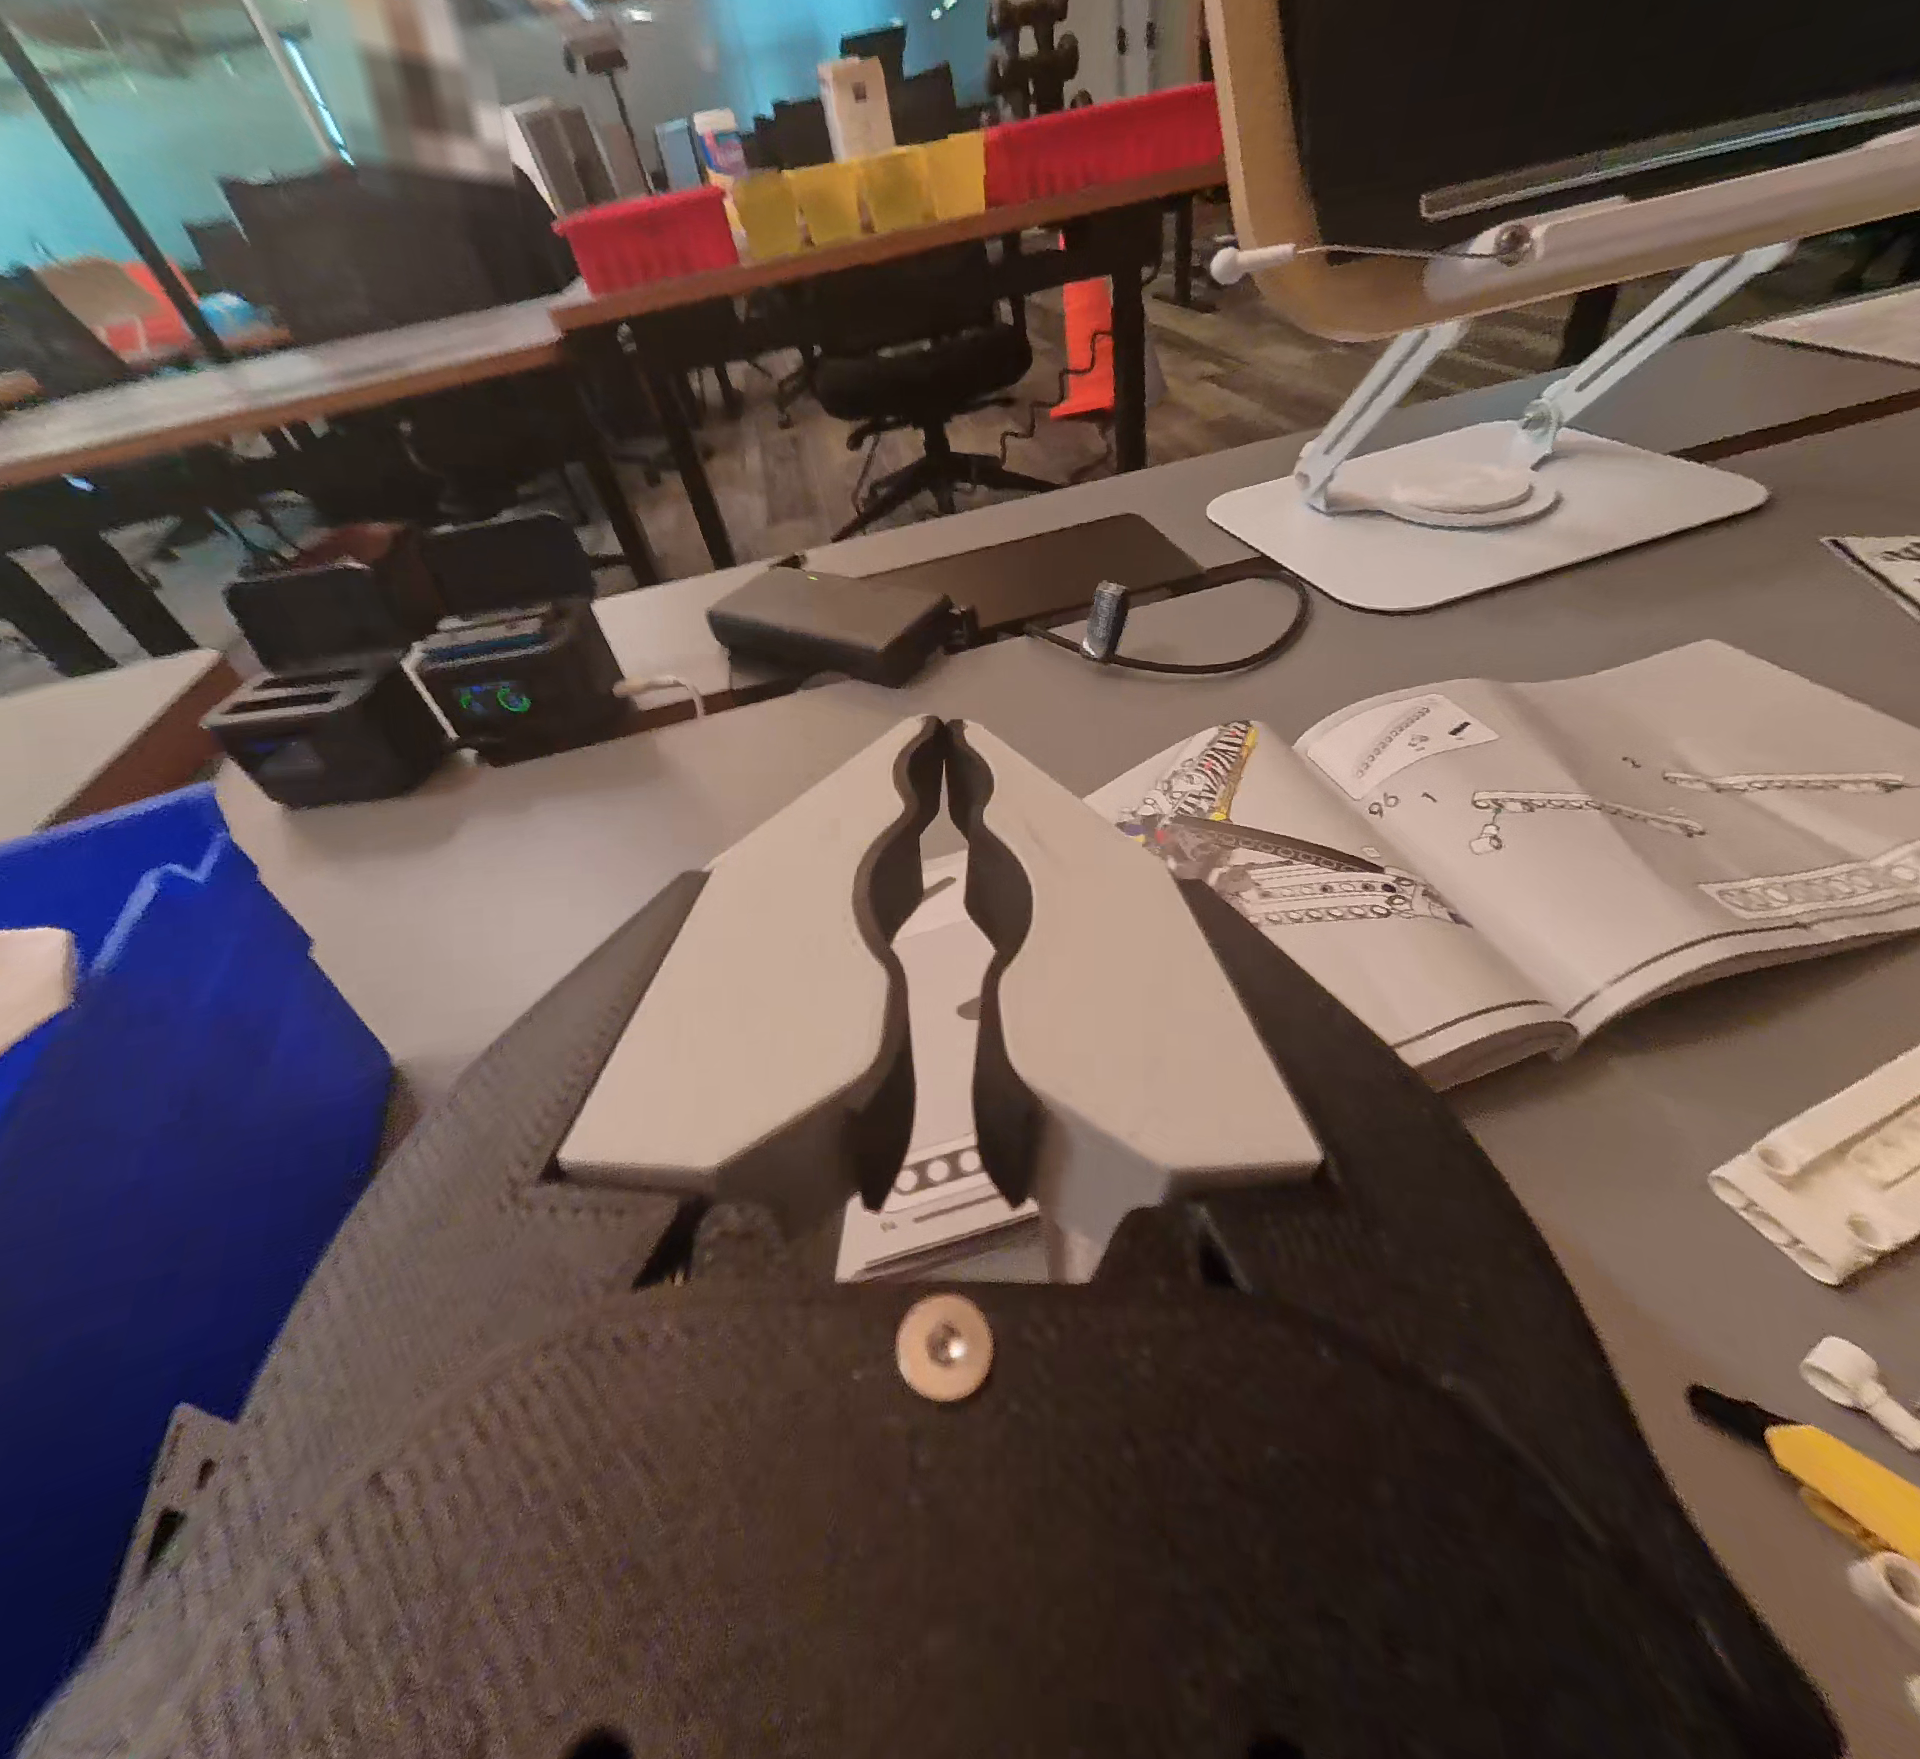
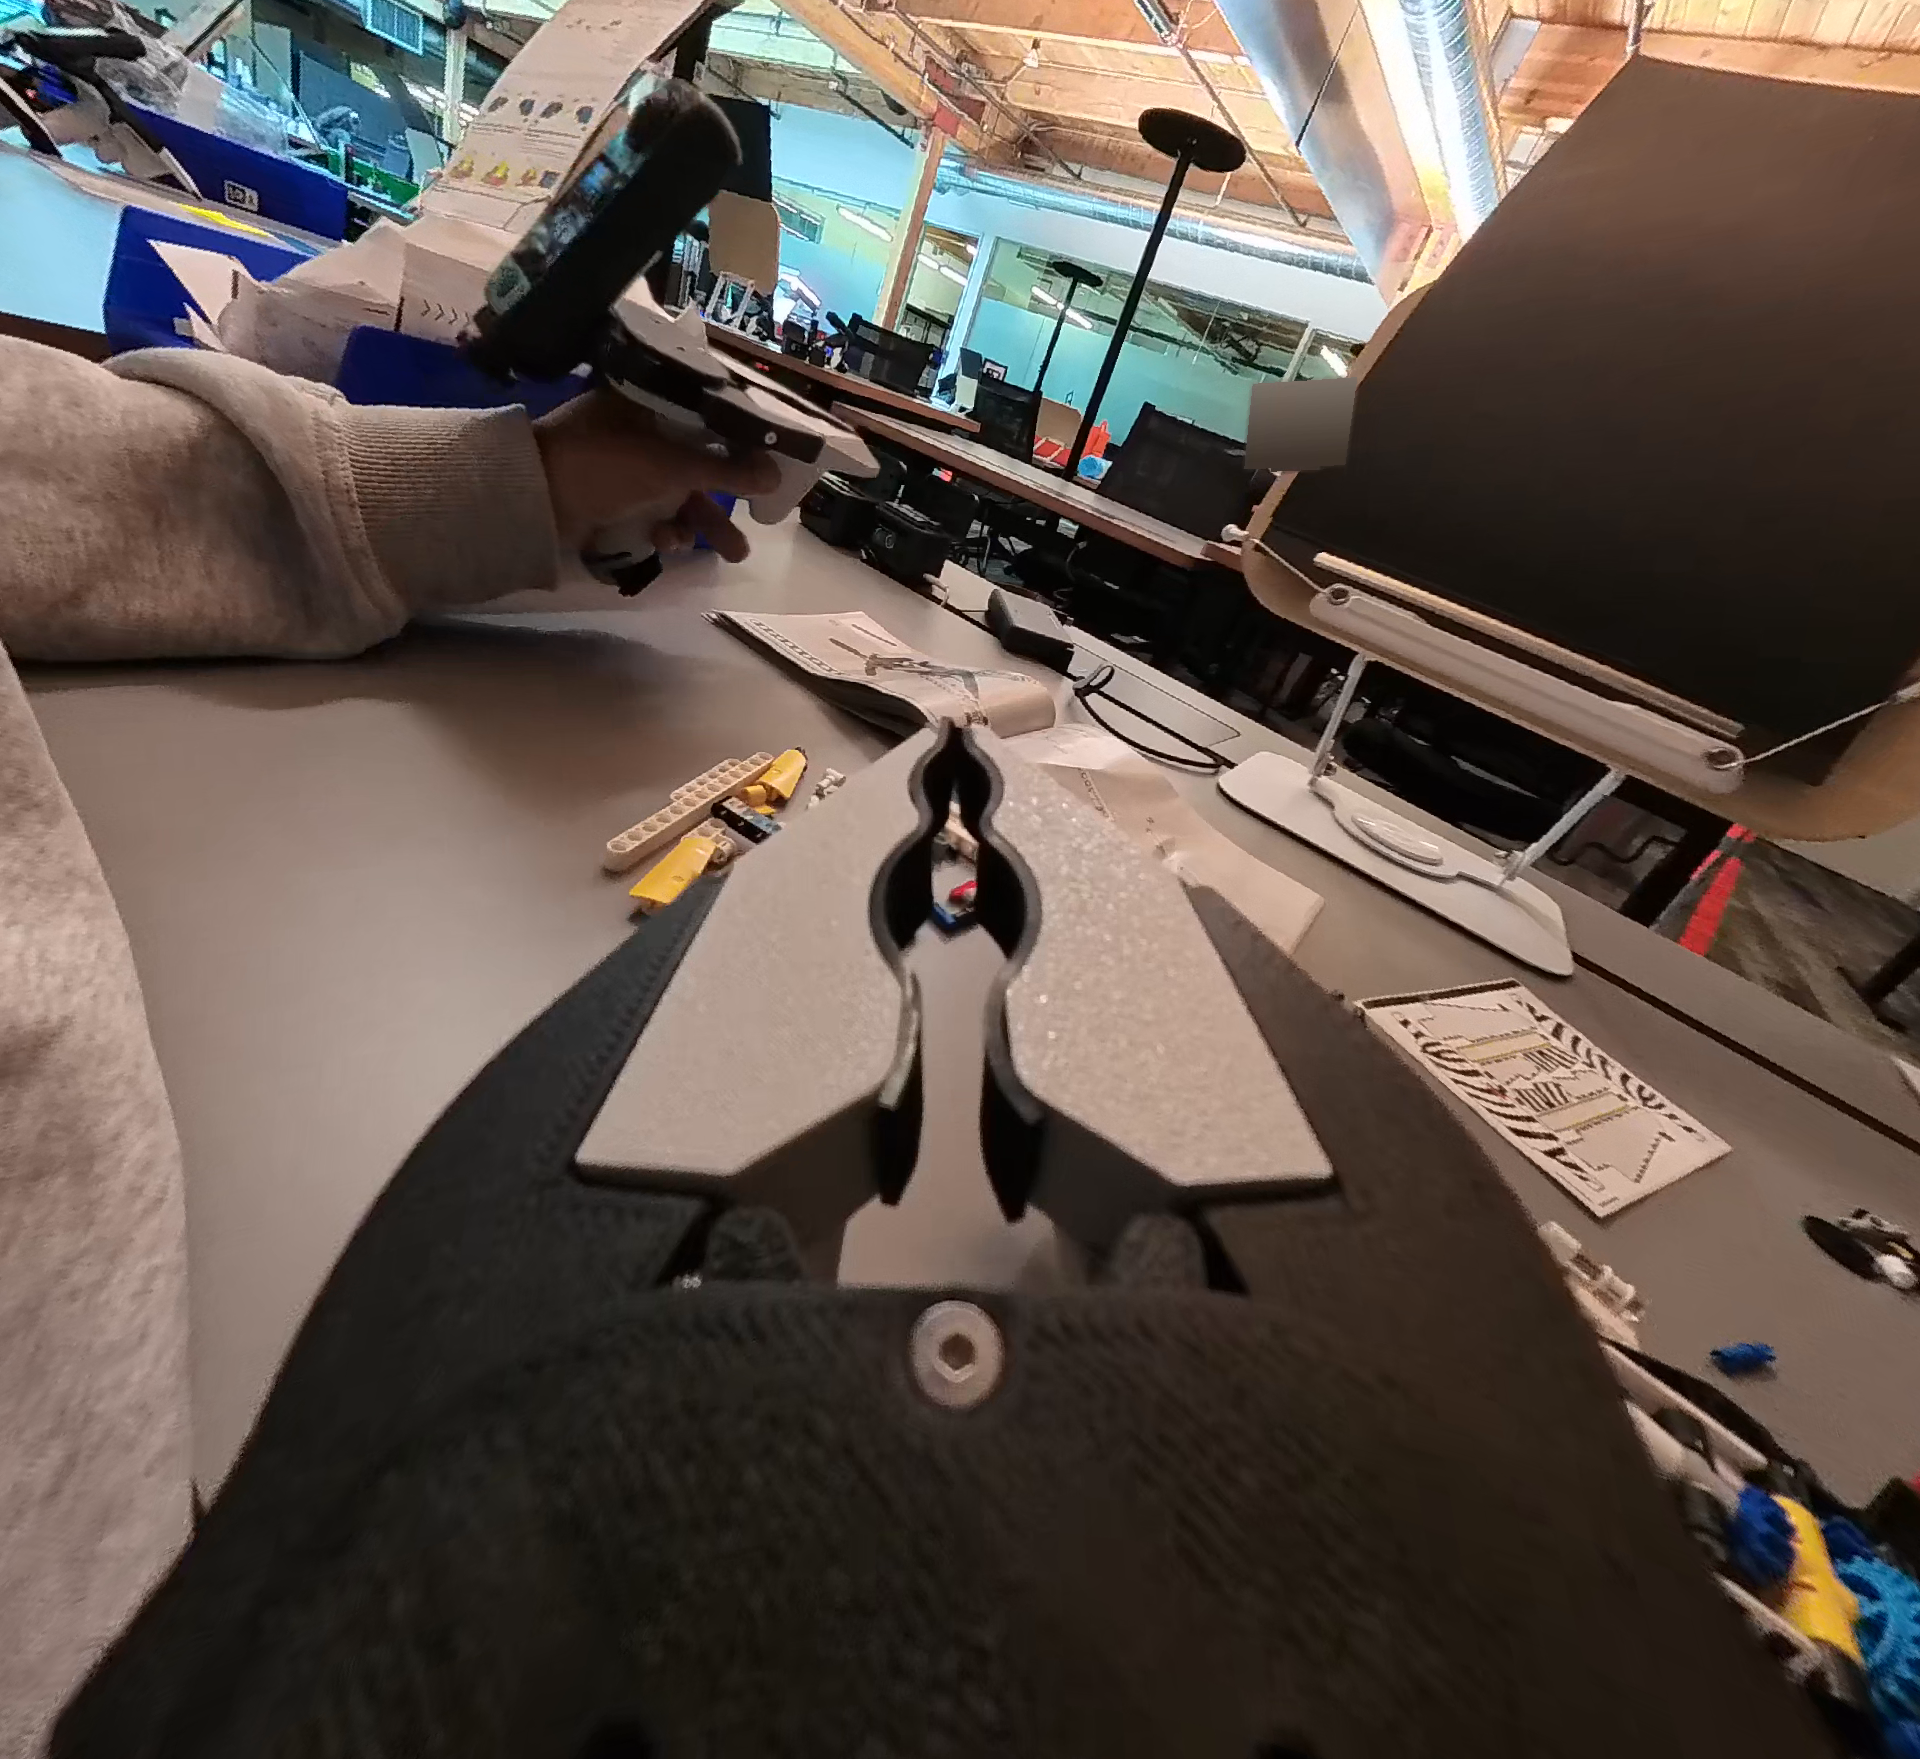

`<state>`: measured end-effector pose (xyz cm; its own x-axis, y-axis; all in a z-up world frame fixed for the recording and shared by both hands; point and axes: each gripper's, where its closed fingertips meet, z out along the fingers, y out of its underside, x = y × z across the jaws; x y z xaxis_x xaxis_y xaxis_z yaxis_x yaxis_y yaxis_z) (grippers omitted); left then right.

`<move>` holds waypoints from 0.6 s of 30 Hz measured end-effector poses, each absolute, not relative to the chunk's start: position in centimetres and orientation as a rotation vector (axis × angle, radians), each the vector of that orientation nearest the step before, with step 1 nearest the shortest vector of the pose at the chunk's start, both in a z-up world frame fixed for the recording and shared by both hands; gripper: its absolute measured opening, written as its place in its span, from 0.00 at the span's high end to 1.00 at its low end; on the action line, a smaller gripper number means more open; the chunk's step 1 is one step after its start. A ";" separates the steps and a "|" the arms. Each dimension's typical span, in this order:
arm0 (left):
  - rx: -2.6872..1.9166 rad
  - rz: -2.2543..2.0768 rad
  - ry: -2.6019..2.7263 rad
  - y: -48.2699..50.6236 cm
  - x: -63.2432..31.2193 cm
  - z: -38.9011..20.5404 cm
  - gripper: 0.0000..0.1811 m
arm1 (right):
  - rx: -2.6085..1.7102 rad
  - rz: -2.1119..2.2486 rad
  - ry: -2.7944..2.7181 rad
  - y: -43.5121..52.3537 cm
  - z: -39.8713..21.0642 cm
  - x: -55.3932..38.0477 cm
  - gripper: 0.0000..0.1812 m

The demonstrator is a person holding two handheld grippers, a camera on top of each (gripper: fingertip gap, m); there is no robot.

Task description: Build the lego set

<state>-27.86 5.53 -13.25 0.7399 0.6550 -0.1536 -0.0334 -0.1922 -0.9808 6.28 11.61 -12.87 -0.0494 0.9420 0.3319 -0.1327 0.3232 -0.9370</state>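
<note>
My left gripper (image 1: 943, 730) is shut, its fingertips touching with nothing between them, held above the grey table (image 1: 540, 878) beside the open instruction booklet (image 1: 1558, 868). In the right wrist view it shows raised in a person's hand (image 2: 810, 452). My right gripper (image 2: 956, 741) is shut as well, with nothing in it, low over the table. Ahead of it to the left lie a white holed beam (image 2: 691, 810) and yellow pieces (image 2: 675, 868). Small red and blue pieces (image 2: 956, 904) show through the gap behind the pads. A white panel piece (image 1: 1829, 1179) lies right of the left gripper.
A blue bin (image 1: 156, 1138) stands at the left. A monitor on a white stand (image 1: 1486, 514) is at the back right, with a black power brick and cable (image 1: 831, 629). A sticker sheet (image 2: 1538, 1086) and a partly built blue and yellow model (image 2: 1808, 1584) lie at the right. The tips of one gripper are about 35 cm away from the tips of the other. The white panel piece (image 1: 1829, 1179) is about 20 cm from both grippers' fingertips.
</note>
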 end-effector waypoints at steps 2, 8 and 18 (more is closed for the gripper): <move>-1.666 0.635 -0.521 5.6 -27.9 -13.4 1.00 | -0.840 1.066 -1.308 11.7 -12.9 6.3 1.00; -1.626 0.674 -0.557 5.0 -28.2 -13.0 1.00 | -0.847 1.079 -1.293 11.9 -12.7 6.3 1.00; -1.647 0.615 -0.482 6.3 -26.6 -13.9 1.00 | -0.826 1.035 -1.322 11.6 -13.1 6.0 1.00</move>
<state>-26.63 6.31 -13.90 0.7707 0.6248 -0.1246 -0.0284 -0.1617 -0.9864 5.96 11.56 -13.07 -0.0433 0.9324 0.3589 -0.1243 0.3514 -0.9279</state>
